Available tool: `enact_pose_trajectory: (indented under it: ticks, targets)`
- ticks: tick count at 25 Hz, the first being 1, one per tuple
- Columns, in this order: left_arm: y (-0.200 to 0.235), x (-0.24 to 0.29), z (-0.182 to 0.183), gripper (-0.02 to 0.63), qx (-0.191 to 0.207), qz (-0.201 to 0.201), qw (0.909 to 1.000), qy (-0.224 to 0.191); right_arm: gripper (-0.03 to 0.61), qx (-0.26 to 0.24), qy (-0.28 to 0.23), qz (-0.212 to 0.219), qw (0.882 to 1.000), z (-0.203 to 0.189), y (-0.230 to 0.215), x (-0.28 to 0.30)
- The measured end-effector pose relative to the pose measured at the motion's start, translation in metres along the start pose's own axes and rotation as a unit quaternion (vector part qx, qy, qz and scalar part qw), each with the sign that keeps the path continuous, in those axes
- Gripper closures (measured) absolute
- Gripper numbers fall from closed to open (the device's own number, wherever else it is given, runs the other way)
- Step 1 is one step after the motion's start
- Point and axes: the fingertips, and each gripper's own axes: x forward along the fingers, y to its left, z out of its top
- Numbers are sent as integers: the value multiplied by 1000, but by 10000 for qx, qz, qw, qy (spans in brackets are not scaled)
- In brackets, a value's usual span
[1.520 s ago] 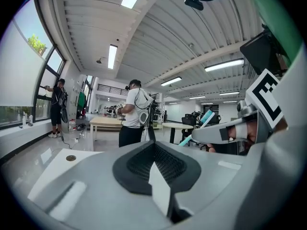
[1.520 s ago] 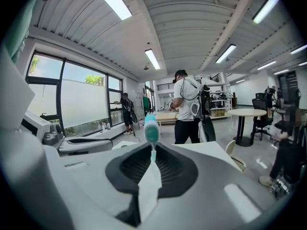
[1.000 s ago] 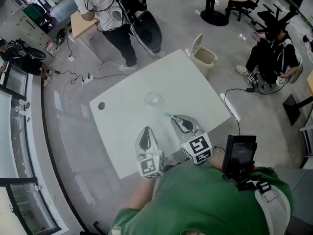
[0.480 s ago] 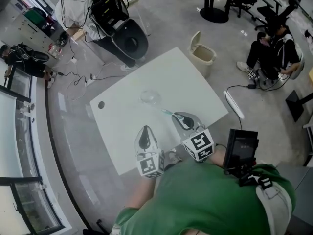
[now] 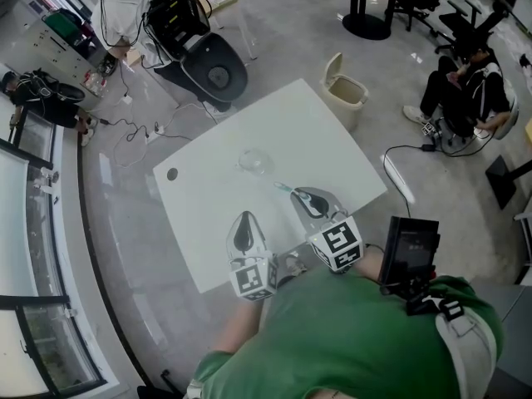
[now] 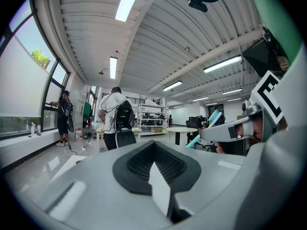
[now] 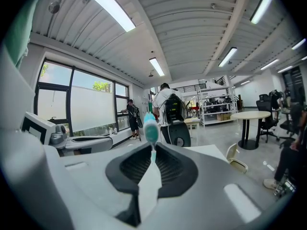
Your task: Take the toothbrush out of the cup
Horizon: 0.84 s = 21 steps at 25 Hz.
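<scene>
1. The right gripper [image 7: 152, 153] is clamping the toothbrush [image 7: 150, 127], which is clear of the cup [image 5: 254, 163].
2. The cup is sitting near the middle of the table [image 5: 316, 131].
3. The left gripper [image 6: 154, 152] is hovering over the near edge, jaws pressed together, holding nothing.

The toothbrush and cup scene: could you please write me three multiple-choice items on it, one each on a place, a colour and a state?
1. Where is the cup? A on the white table; B on a chair; C in a bin.
2. What colour is the head of the toothbrush? A red; B teal; C black.
3. How are the jaws of the left gripper? A wide open; B shut on the cup; C shut, empty.
Answers: 1A, it stands on the white table. 2B, teal bristles show above the right gripper. 3C, its pads meet on nothing.
</scene>
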Motion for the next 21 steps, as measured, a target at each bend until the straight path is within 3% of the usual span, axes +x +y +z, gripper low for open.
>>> enact_pose_trajectory:
  ticks: [21]
  targets:
    - [9, -5, 5, 607, -12, -30, 10000, -21, 545, -63, -35, -61, 10000, 13, 7, 5]
